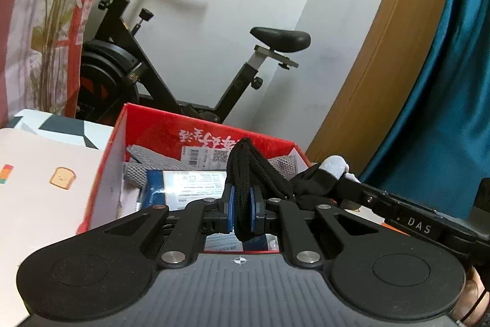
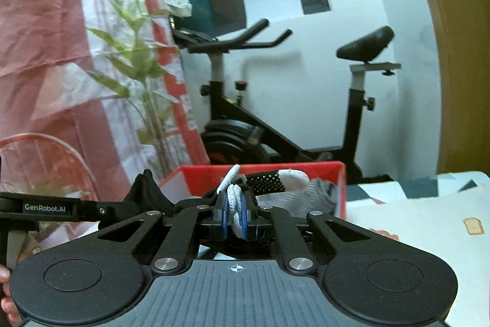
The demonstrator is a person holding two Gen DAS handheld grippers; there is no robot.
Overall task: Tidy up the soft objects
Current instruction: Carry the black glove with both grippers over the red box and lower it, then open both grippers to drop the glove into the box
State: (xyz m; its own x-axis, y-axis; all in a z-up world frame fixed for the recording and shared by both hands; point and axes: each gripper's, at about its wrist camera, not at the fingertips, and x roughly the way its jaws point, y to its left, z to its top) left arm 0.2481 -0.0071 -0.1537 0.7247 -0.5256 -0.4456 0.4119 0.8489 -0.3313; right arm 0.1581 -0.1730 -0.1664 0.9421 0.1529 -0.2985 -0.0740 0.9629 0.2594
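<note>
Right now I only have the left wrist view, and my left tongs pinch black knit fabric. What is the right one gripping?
Observer: The right tongs are shut on the white mesh end of the same sock.
Operator: Anything left of the red box?
Observer: A pink wire basket sits there, outside your view.
Operator: And behind it?
Observer: A green leafy plant against pink cloth.

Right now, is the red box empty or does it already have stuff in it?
Not empty. The open red box holds grey mesh fabric and a labelled packet.
</note>
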